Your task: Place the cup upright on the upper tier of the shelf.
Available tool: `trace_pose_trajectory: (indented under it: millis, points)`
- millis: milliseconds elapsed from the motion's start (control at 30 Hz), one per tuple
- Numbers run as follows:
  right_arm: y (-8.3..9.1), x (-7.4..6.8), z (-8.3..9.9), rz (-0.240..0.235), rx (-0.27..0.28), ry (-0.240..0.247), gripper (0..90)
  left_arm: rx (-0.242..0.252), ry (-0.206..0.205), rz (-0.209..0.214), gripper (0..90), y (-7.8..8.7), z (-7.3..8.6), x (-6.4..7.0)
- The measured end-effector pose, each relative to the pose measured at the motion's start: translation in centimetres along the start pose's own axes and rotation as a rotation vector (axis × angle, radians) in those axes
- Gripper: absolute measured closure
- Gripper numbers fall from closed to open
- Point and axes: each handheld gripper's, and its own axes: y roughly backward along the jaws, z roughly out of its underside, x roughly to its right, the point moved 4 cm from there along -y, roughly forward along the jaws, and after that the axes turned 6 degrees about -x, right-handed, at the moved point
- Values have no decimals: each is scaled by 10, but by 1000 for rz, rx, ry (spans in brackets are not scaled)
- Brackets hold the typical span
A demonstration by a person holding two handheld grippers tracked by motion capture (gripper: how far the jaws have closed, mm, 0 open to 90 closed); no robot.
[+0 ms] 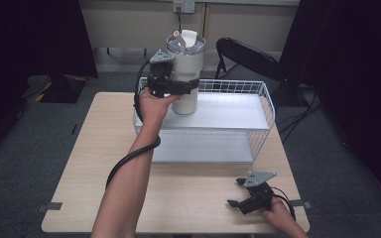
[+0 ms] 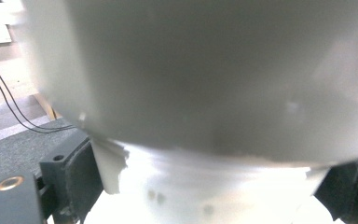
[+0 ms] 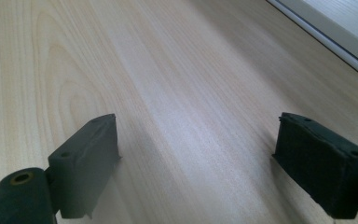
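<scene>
High view: the left gripper [image 1: 171, 85] clamps a white tumbler [image 1: 185, 74] around its middle, holding it upright over the back of a wire basket [image 1: 265, 106] on the worktop [image 1: 94, 153].
Step in hand: by my reading, carrying the tumbler either into or out of the basket; I cannot tell whether its base touches the basket floor or hangs just above it.
Doing it well: keep the tumbler vertical so the lid [image 1: 186, 42] stays level, move slowly, and keep the base clear of the wire rim; hold the squeeze until the base sits flat.
Left gripper view: the tumbler [image 2: 205, 93] sits between the fingers [image 2: 72, 179], one pressed against each side, closed on it; the body is blurred and very near the camera.
Right gripper: it rests near the front right of the worktop [image 3: 168, 70], well apart from the tumbler.
Right gripper view: its fingers [image 3: 86, 158] stand wide apart with nothing between them.
</scene>
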Motion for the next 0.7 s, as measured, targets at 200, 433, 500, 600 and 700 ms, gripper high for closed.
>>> trace_pose_trajectory:
  millis: [200, 433, 500, 600, 700]
  points:
    - [0, 0, 0, 5, -1, 5, 129, 11, -11, 0, 92, 0, 1, 1]
    - [0, 0, 0, 5, -2, 6, 129, 24, -27, 4, 92, 2, 5, 2]
    - [0, 0, 0, 6, -2, 7, 129, 24, -34, 8, 91, 3, 5, 2]
    - [0, -1, 0, 7, -2, 7, 129, 24, -42, 5, 91, 4, 6, 2]
    - [0, -1, 0, 7, -2, 7, 129, 27, -67, 9, 90, 4, 7, 4]
